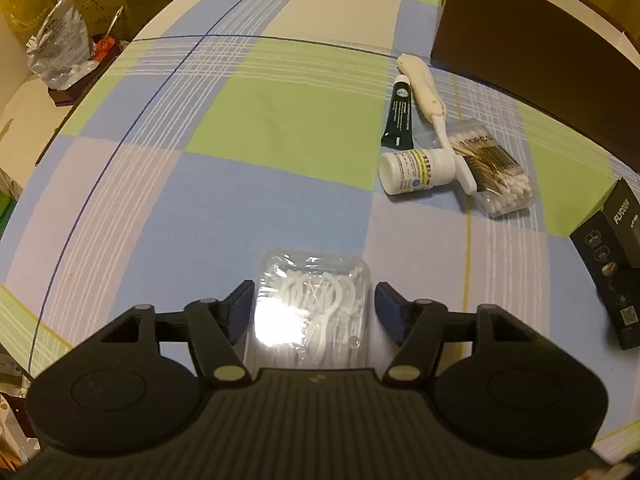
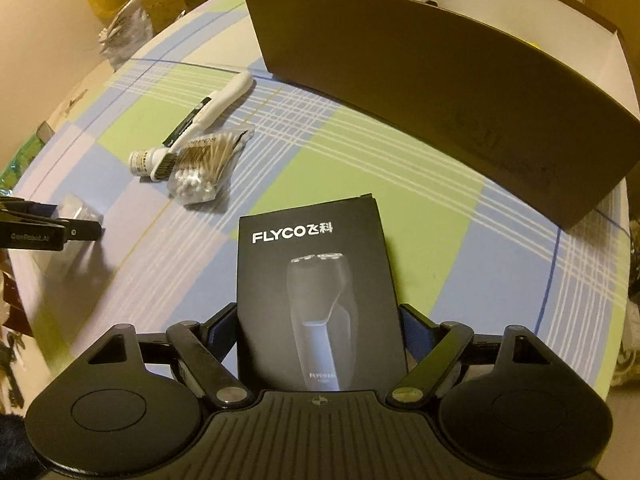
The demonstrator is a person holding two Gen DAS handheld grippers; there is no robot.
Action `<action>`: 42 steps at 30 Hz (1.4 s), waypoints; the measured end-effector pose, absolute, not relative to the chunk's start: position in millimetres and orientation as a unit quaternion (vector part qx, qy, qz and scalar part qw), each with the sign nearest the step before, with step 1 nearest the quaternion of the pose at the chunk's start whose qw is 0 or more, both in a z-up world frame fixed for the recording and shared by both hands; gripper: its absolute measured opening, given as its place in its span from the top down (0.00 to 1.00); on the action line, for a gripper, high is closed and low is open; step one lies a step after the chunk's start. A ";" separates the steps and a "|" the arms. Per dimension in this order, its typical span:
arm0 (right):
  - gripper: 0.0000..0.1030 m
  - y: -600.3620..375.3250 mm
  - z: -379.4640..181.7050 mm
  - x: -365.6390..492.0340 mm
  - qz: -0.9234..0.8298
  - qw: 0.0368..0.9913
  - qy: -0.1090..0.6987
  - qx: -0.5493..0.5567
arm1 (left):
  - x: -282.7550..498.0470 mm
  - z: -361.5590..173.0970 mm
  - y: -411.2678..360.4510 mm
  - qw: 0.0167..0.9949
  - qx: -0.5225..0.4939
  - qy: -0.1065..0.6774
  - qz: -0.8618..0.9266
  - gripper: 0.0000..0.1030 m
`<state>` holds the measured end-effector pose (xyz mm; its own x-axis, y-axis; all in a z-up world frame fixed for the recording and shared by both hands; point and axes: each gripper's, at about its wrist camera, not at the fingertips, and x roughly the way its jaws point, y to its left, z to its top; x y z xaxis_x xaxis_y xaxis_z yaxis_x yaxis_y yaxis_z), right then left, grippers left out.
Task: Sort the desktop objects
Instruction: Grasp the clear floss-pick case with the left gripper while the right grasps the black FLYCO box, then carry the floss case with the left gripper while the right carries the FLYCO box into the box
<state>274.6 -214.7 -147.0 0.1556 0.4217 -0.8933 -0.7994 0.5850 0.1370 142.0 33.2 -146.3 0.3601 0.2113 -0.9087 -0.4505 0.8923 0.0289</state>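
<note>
A clear plastic box of white floss picks (image 1: 312, 308) lies on the checked tablecloth (image 1: 240, 128). My left gripper (image 1: 316, 286) stands open astride it: the left finger touches the box and a thin gap shows at the right finger. My right gripper (image 2: 318, 310) is shut on a black FLYCO shaver box (image 2: 316, 280), which also shows at the right edge of the left wrist view (image 1: 612, 264). Further back lie a cotton swab pack (image 1: 494, 172), a white bottle (image 1: 412, 172), a dark green tube (image 1: 400, 114) and a white electric toothbrush (image 1: 426, 92).
A large open brown cardboard box (image 2: 420, 80) stands along the far right of the table. In the right wrist view my left gripper (image 2: 86, 226) is low at the left by the floss box (image 2: 78, 208). Bags and cartons (image 1: 60, 44) crowd the floor past the table's left edge.
</note>
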 end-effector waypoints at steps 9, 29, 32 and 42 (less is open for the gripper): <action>0.23 -203.6 -162.3 265.6 0.412 0.740 0.477 -0.237 | 133.4 -145.9 24.4 0.825 -0.114 0.511 0.212 0.49; 0.26 -231.5 -123.5 273.6 0.358 0.790 0.469 -0.169 | 143.3 -106.8 -3.8 0.855 -0.105 0.496 0.108 0.50; 0.26 -230.6 -111.2 278.5 0.345 0.801 0.465 -0.151 | 160.3 -86.0 -5.0 0.872 -0.091 0.474 0.078 0.50; 0.26 -225.0 -74.7 293.2 0.315 0.831 0.443 -0.114 | 217.0 -39.0 -9.1 0.907 -0.061 0.417 -0.001 0.50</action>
<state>293.2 -225.0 -74.7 0.4088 0.4232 -0.8086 -0.6255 0.7751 0.0894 217.0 -9.1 -39.0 0.6520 -0.0538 -0.7563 -0.0484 0.9925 -0.1123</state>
